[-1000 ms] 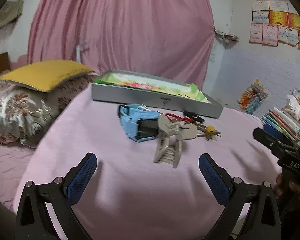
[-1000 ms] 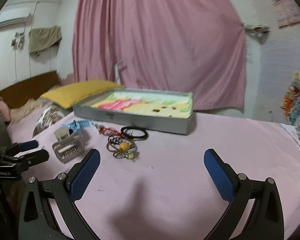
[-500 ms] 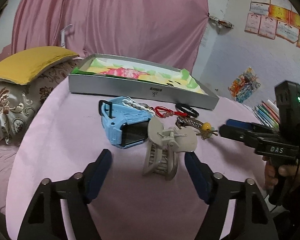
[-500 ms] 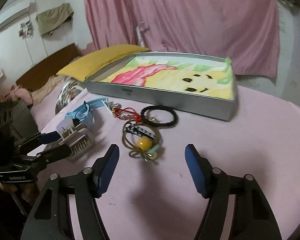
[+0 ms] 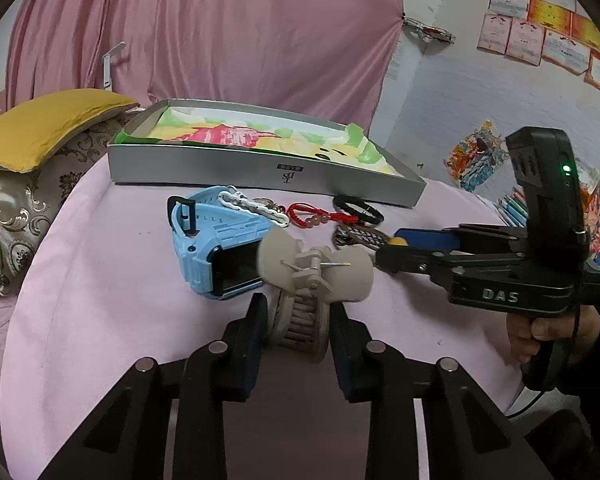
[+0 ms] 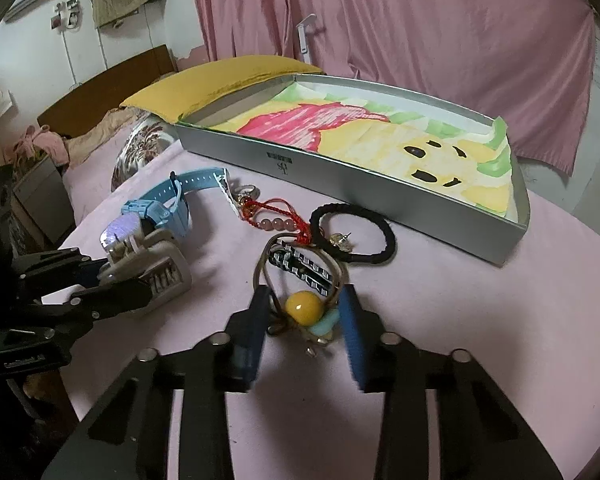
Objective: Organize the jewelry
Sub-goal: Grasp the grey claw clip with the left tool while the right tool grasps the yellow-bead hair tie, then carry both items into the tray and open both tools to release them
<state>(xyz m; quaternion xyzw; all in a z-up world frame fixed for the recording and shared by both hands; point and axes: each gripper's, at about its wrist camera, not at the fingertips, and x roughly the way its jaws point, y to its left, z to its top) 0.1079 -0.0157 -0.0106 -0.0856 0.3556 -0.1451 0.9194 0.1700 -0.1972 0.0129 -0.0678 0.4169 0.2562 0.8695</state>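
On the pink, soft-napped cloth that covers the desk (image 5: pixel 100 300) we see the jewelry spread in a loose row before the long grey tray (image 5: pixel 260 168), a shallow box with thin straight walls and a painted paper liner, lying along the desk's far edge.

Farthest left lies the pale blue watch (image 5: pixel 216 248), chunky moulded plastic with a dark glossy face and a ribbed strap. Just beside it, on its right, is the beige hair claw clip (image 5: pixel 312 280), matte plastic with two rounded wings and a comb of teeth. Our left hand-held gripper (image 5: pixel 298 332) points steeply down over the desk's near edge; its jaws have just been closing and its dark blue pads now press on the clip's toothed end from both sides.

Next comes a red braided cord bracelet (image 6: pixel 272 216) with translucent pink beads, then a black fabric hair tie (image 6: pixel 356 232), a plain round loop, near the tray's front wall.

In front of these sits the hair tie with a yellow bead (image 6: pixel 304 306), thin brownish loops, a smooth round ball and a pale blue piece. Our right hand-held gripper (image 6: pixel 304 320) tilts down over it; its jaws have just been closing and flank the bead, though we cannot tell whether the pads touch it. A hand (image 5: pixel 548 332) grips its handle at the desk's right edge.
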